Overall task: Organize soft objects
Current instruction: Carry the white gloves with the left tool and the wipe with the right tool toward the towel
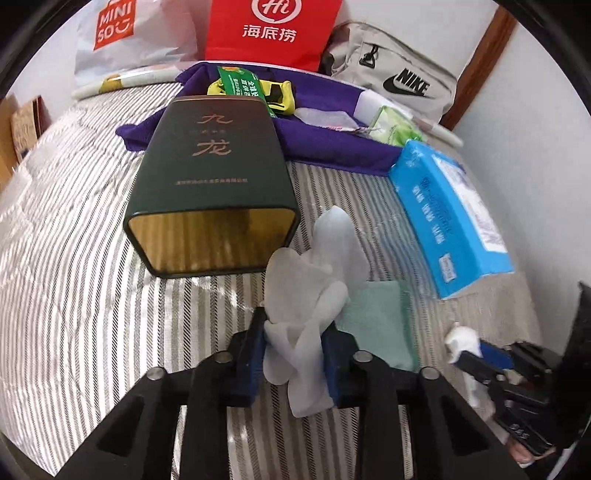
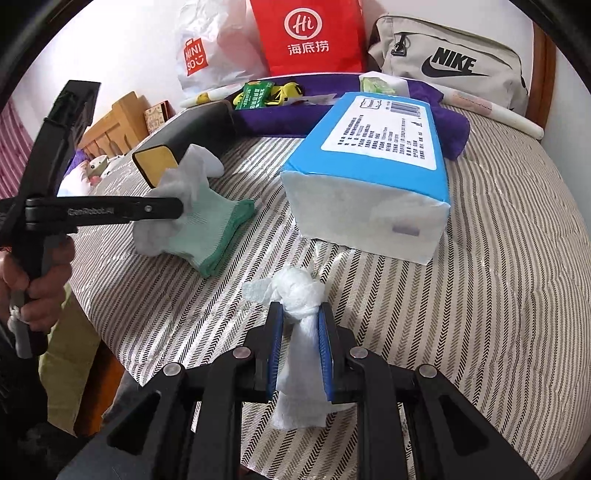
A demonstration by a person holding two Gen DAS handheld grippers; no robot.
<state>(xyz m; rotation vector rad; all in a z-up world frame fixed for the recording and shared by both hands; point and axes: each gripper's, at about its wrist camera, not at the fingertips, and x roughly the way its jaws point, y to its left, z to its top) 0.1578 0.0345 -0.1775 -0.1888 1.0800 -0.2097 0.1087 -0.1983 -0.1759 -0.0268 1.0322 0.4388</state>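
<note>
My left gripper (image 1: 295,332) is shut on a white glove with a green cuff (image 1: 314,280), held just above the striped bed, in front of the open mouth of a dark green tin (image 1: 210,177) lying on its side. The glove (image 2: 192,218) and left gripper (image 2: 177,208) also show at the left of the right wrist view. My right gripper (image 2: 301,321) is shut on a knotted white tissue (image 2: 297,295), held over the bed in front of a blue tissue pack (image 2: 373,155). The right gripper (image 1: 469,350) with its tissue (image 1: 460,339) shows at lower right of the left wrist view.
A purple cloth (image 1: 325,122) with small packets lies behind the tin. A red bag (image 1: 273,29), a white Miniso bag (image 1: 114,33) and a grey Nike bag (image 1: 399,81) stand along the wall. The blue tissue pack (image 1: 443,210) is to the right. The bed edge is at lower left (image 2: 110,332).
</note>
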